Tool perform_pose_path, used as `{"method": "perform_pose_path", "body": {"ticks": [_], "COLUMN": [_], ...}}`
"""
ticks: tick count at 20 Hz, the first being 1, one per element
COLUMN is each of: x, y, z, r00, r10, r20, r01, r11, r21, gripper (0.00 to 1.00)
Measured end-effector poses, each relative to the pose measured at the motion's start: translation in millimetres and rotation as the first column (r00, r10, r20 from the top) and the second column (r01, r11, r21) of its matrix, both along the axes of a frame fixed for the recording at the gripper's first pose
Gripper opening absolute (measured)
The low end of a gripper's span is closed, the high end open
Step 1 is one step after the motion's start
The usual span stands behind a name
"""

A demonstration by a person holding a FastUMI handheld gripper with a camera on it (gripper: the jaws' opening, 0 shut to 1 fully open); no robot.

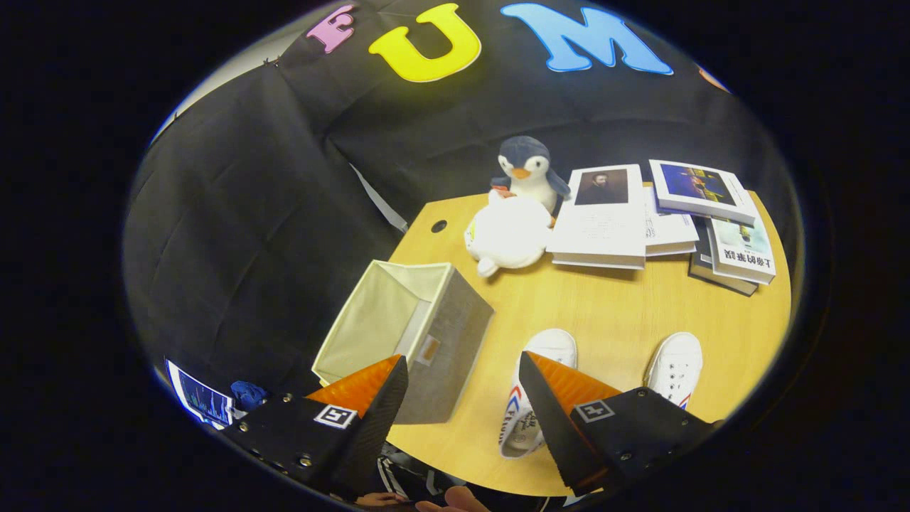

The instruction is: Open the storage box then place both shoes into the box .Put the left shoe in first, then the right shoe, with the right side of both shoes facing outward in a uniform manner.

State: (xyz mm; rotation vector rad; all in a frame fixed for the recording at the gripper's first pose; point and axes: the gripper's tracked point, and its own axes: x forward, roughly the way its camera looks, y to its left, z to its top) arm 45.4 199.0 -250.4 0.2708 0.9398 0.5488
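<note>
A grey fabric storage box [416,334] with a cream lining stands open-topped at the near left part of the wooden table, just ahead of my left finger. Two white sneakers lie on the table with toes pointing away. One shoe [537,387] sits just ahead of my right finger and is partly hidden by it. The other shoe [675,366] lies farther right. My gripper [462,370] hovers above the table's near edge, open, with nothing between its fingers.
A white plush toy [508,235] and a penguin plush [526,171] sit beyond the box. Several books [661,213] lie at the far right of the table [604,306]. A hand [448,501] shows below the table edge.
</note>
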Motion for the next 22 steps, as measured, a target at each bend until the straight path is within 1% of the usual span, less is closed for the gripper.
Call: {"method": "perform_pose_path", "body": {"ticks": [4, 8, 11, 13, 17, 20, 21, 22], "x": [-10, -23, -29, -31, -33, -33, -33, -32], "y": [-29, -44, -50, -54, -52, -56, -57, -57], "z": [-42, -78, -103, -119, -146, -168, -174, -179], "r00": [0.997, 0.983, 0.974, 0.967, 0.950, 0.941, 0.936, 0.933], "r10": [-0.025, -0.043, -0.031, -0.032, -0.015, -0.009, -0.012, -0.013], "r20": [-0.080, -0.178, -0.223, -0.254, -0.311, -0.339, -0.353, -0.361], "r01": [0.021, 0.030, 0.005, -0.006, -0.042, -0.080, -0.091, -0.100], "r11": [0.999, 0.997, 0.993, 0.989, 0.983, 0.965, 0.957, 0.951], "r21": [-0.048, -0.076, -0.115, -0.145, -0.178, -0.250, -0.274, -0.293], "gripper": [0.95, 0.96, 0.96, 0.93, 0.93, 0.93, 0.89, 0.89]}}
